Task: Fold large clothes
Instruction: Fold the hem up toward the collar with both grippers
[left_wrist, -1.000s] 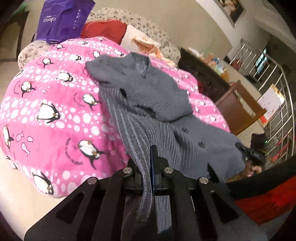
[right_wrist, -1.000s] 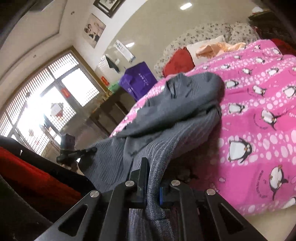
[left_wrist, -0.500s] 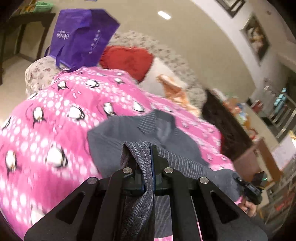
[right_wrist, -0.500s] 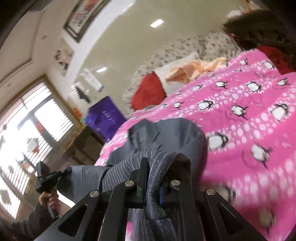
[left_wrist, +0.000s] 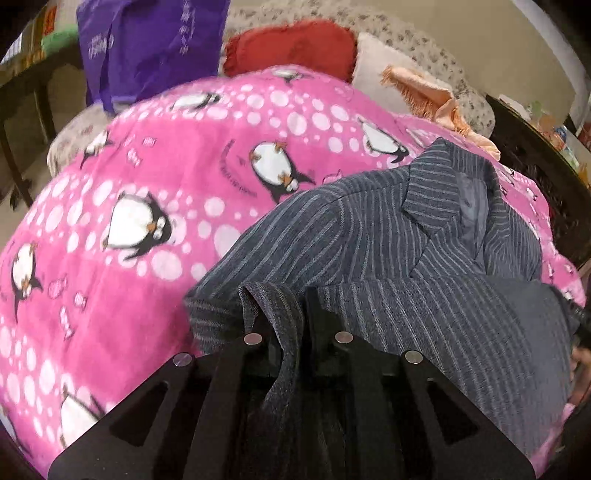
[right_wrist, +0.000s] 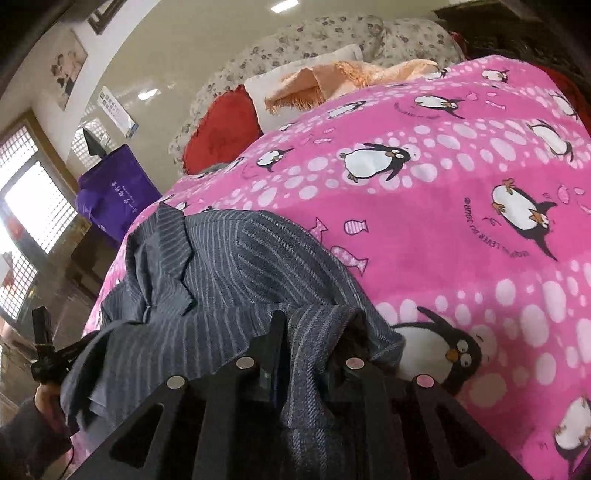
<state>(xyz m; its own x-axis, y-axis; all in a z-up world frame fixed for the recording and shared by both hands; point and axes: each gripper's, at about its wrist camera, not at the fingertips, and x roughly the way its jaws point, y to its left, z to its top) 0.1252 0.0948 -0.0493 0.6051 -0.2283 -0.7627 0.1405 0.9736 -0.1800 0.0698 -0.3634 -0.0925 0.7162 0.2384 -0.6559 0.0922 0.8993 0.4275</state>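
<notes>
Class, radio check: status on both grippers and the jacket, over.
Left gripper shut on jacket. Right gripper shut on jacket too. Jacket partly folded on blanket. Nothing in the way.

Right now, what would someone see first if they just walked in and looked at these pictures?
The bright pink penguin blanket grabs the eye first, spread over the whole bed. On it lies a grey striped jacket, its near edge pinched in the left claw and in the right claw. Behind, at the head of the bed, sit a red cushion and a purple bag.
</notes>
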